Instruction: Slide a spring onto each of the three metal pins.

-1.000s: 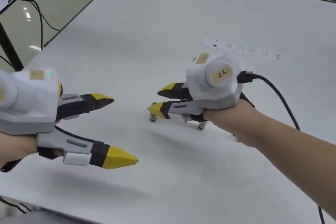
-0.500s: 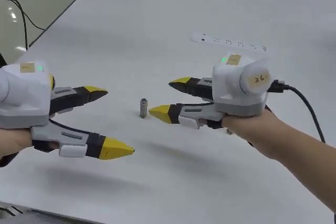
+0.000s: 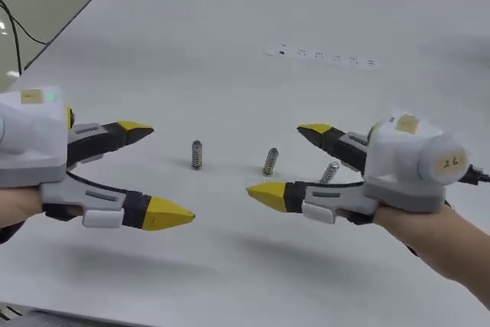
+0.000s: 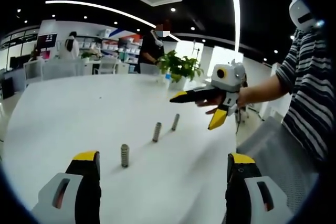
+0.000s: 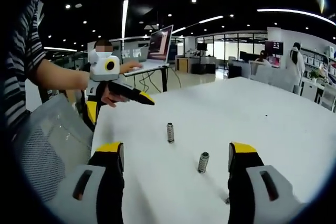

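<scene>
Three short upright metal pins stand in a row on the white table, each with a coil spring around it: the left spring (image 3: 197, 155), the middle spring (image 3: 270, 161) and the right spring (image 3: 330, 171). My left gripper (image 3: 157, 170) hovers open to the left of the row, with nothing between its yellow-tipped jaws. On the right, my right gripper (image 3: 289, 162) is open too, its jaws apart around the middle and right springs but above them. The left gripper view shows the row (image 4: 157, 131) ahead and the right gripper (image 4: 210, 108) beyond. The nearest spring (image 5: 203, 162) stands ahead in the right gripper view.
A white power strip (image 3: 325, 57) lies flat farther back on the table (image 3: 230, 28). The table's left edge runs diagonally at the upper left. A laptop (image 5: 157, 45) sits on a desk behind the left gripper (image 5: 115, 95). People stand in the room's background.
My right gripper has pulled back to the right, away from the pins, and opened wider, uncovering all three springs. The left gripper has held still; the head camera shifted.
</scene>
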